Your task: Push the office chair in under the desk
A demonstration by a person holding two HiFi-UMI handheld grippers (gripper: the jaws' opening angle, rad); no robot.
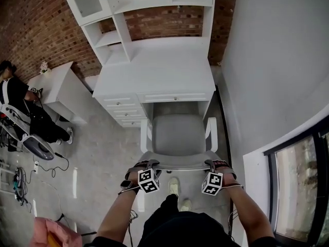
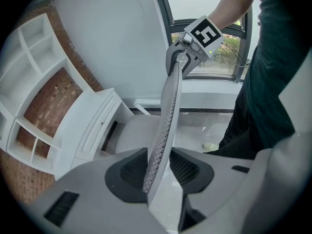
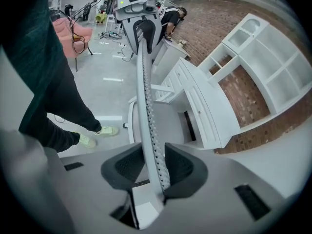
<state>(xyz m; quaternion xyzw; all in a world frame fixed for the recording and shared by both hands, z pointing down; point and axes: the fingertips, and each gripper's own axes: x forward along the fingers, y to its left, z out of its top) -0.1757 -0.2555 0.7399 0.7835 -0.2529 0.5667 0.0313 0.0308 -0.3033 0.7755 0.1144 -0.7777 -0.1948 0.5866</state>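
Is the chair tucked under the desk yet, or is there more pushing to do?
Not yet. Done: the office chair lines up with the gap under the desk. In hand: the left claw and right claw clamp the top of the backrest. Still to do: the seat mostly sticks out, so it needs rolling in.

Brick wall (image 1: 31, 30) at top. Seated person (image 1: 20, 99) far left beside small white table (image 1: 59, 89). Cables (image 1: 23, 181) on floor. Window (image 1: 303, 189) at right.

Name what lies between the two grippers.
Only the backrest top, running from left gripper to right gripper; head view and both gripper views show it.
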